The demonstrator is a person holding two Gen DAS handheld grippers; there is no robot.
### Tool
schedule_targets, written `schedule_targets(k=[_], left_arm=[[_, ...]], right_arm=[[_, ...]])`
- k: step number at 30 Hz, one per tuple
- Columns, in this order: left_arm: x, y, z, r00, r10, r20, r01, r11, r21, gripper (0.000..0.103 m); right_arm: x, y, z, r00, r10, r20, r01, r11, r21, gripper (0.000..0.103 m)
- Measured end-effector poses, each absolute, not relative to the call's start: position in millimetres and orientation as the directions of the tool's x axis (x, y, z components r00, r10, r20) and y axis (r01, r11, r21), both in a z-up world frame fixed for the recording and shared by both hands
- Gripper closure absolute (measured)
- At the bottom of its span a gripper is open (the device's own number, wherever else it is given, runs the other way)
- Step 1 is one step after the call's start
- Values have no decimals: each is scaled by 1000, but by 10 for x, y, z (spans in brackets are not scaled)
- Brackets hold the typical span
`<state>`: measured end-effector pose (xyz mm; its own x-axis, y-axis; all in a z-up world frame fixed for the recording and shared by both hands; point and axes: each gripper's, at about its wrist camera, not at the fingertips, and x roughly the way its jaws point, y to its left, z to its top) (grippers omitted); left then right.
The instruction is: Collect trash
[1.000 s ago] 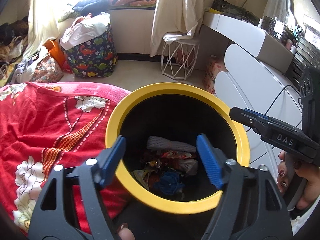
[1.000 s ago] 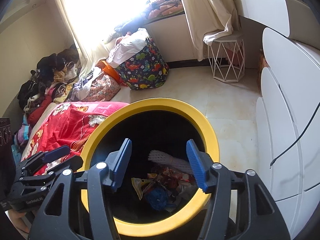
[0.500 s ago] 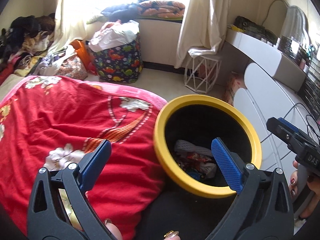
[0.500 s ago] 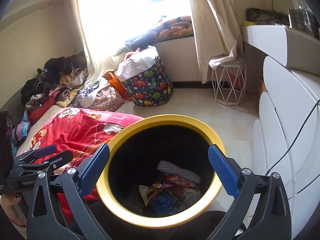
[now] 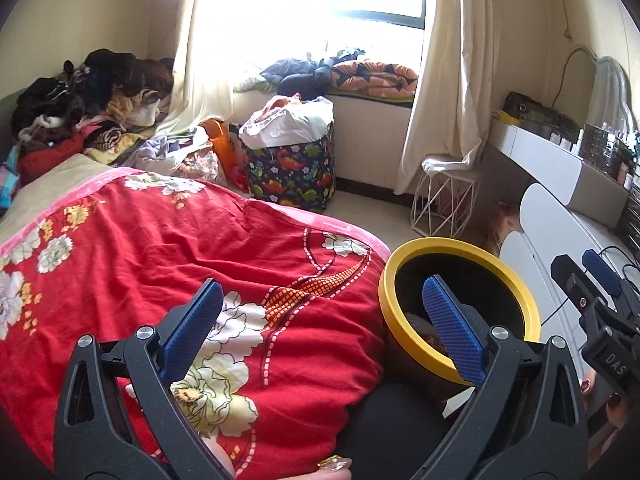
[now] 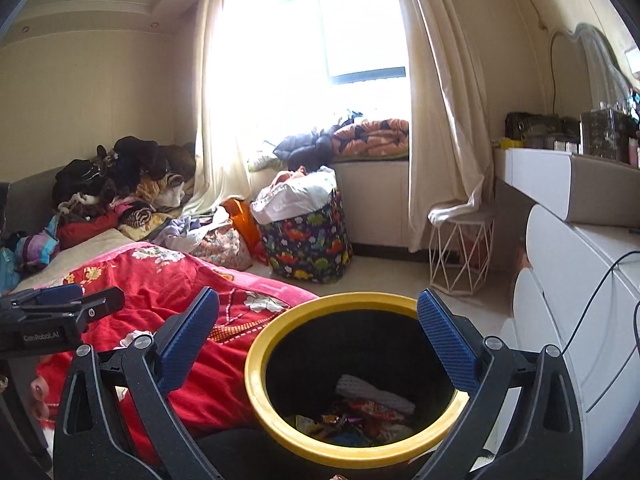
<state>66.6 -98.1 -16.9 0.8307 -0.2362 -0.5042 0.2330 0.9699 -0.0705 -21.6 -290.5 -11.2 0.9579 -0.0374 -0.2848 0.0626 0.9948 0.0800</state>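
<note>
Left gripper (image 5: 324, 330): its jaws are standing wide apart and gripping nothing; it is hanging above the red blanket (image 5: 160, 256), with one blue pad (image 5: 192, 328) over the floral print and the other overlapping the bin's yellow rim.
Right gripper (image 6: 318, 340): its jaws are also gaping wide and holding nothing; it is hovering over the bin (image 6: 276, 328), with the rim lying between the two blue pads (image 6: 446, 344).
Bin: the black bin with a yellow rim is sitting just beside the blanket's edge, between the bed and the white drawers (image 6: 568, 292).
Trash (image 6: 360, 410): crumpled wrappers and a white foam net are lying at the bottom of the bin, all inside it.
Cross views: the left gripper is showing at the left edge of the right wrist view, and the right gripper at the right edge of the left wrist view; both are being cut off by the frame.
Hidden: in the left wrist view the bin's inside is mostly dark, with the pad covering part of it, so its contents are hard to make out there.
Hard to tell: whether any trash is lying on the blanket is not showing; the lower blanket is being hidden behind the gripper frames.
Background: a dinosaur-print bag (image 5: 292, 172) and a wire stool (image 5: 446, 200) are standing near the window.
</note>
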Motion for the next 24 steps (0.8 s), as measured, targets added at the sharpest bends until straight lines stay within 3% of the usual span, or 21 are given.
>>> schedule_targets(k=[7,24], left_arm=[[528,-864,-159,854,-220,-473,217,974,-61,11],[458,-792,-111,870,-206,-448,195,978,-71,11]], right_arm=[[-286,-2856,-54,969,-60,-242,77,995,61,6],[-352,-2807,-45,969,-76,-235,90,995,50,7]])
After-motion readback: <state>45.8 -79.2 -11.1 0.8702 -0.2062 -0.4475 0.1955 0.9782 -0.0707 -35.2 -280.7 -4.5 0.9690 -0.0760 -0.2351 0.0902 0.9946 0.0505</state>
